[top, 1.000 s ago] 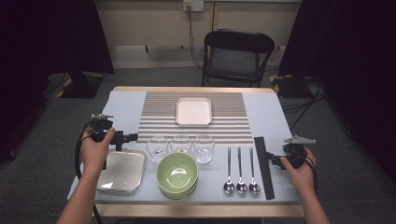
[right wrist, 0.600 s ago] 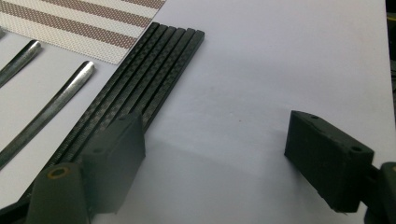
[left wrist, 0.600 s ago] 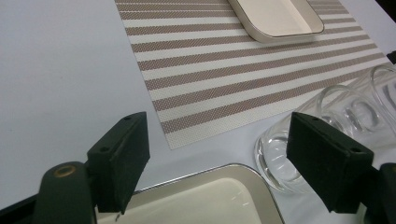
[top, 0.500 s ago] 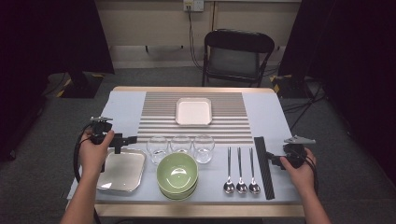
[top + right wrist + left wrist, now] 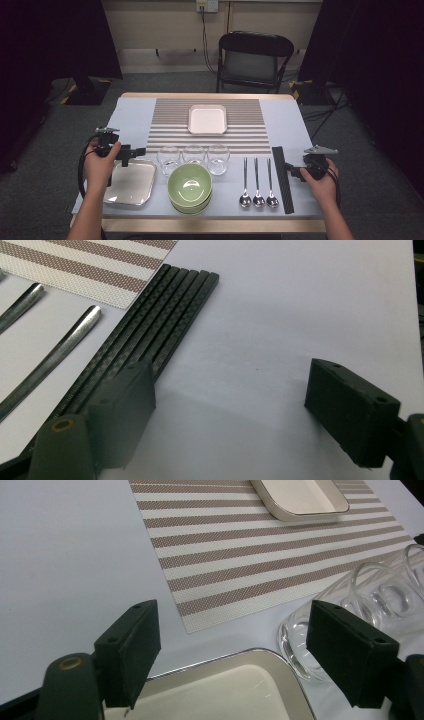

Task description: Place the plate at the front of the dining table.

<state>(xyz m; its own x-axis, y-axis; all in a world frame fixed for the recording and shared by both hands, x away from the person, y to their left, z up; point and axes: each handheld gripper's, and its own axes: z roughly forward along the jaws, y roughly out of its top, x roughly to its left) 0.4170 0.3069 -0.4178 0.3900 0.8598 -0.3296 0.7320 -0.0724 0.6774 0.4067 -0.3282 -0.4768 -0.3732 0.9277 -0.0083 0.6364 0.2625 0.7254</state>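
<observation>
My left gripper (image 5: 135,151) hovers at the table's left, open and empty, over the far edge of a silver-rimmed square plate (image 5: 131,182). In the left gripper view its jaws (image 5: 235,655) stand wide apart above that plate's rim (image 5: 220,661), with a clear glass (image 5: 380,587) beside the right jaw. My right gripper (image 5: 295,172) is open at the table's right beside the black chopsticks (image 5: 282,177). In the right gripper view (image 5: 230,410) its left jaw overlaps the chopsticks (image 5: 165,315) and bare table lies between the jaws.
A striped placemat (image 5: 165,131) carries a white square dish (image 5: 207,119). Three glasses (image 5: 193,154) stand in a row, stacked green bowls (image 5: 190,186) in front of them, three spoons (image 5: 258,182) to their right. A black chair (image 5: 252,60) stands behind the table.
My left gripper has shifted slightly toward the near edge, over the silver-rimmed plate. The right gripper has barely moved.
</observation>
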